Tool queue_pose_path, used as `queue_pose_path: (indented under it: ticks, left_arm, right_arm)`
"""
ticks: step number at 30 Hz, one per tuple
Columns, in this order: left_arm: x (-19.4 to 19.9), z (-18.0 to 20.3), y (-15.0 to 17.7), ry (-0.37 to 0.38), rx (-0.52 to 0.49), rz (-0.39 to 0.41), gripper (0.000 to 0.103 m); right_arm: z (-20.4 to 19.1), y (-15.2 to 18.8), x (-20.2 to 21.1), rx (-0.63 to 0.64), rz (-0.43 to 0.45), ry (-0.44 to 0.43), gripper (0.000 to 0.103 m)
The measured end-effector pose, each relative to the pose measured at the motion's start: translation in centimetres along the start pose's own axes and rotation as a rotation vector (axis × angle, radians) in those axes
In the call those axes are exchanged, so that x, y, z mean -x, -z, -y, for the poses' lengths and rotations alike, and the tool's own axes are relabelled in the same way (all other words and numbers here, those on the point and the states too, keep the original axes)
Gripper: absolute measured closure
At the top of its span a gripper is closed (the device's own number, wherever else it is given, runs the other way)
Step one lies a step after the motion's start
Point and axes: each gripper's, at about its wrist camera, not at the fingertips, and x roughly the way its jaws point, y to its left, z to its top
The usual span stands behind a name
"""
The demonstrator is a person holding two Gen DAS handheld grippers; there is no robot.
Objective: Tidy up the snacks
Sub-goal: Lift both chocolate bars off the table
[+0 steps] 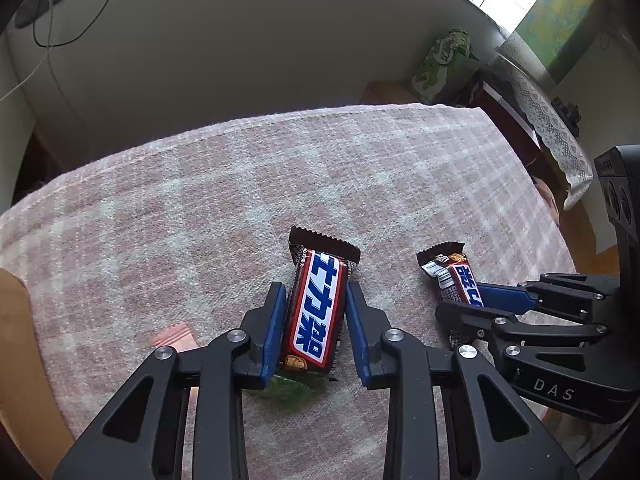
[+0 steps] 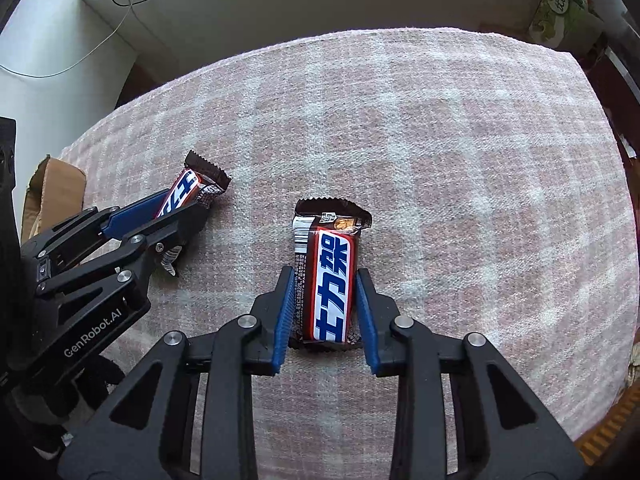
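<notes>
Your left gripper (image 1: 316, 334) and right gripper (image 2: 324, 312) each pinch a bar (image 1: 316, 312) (image 2: 328, 284) mid-length; light, stiff, slick wrappers, so grip firmly.

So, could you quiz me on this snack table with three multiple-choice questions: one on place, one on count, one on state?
1. Where do the chocolate bars lie?
A. In a cardboard box
B. On the pink checked cloth
C. On a bare floor

2. How many chocolate bars are in view?
A. One
B. Two
C. Four

3. What state are the bars in?
A. Wrapped
B. Unwrapped and bitten
C. Crushed to crumbs

Answers:
1 B: both rest on the pink checked cloth.
2 B: there is the left bar and the right bar, each between a pair of jaws.
3 A: both show their brown wrappers with crimped ends.
</notes>
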Motion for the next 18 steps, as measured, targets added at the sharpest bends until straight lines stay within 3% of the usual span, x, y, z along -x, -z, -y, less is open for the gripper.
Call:
queue_pose_path:
  ticks: [9, 18]
  left_arm:
    - [0.9, 0.2, 0.1, 0.045, 0.05, 0.041, 0.076]
    - [3.3, 0.6, 0.4, 0.065, 0.058, 0.093, 0.076]
  right_arm:
    - [3.1, 2.0, 2.1, -0.031, 0.039, -0.023, 0.073]
    - [4.5, 1.6, 4.5, -0.033, 0.085, -0.028, 0.073]
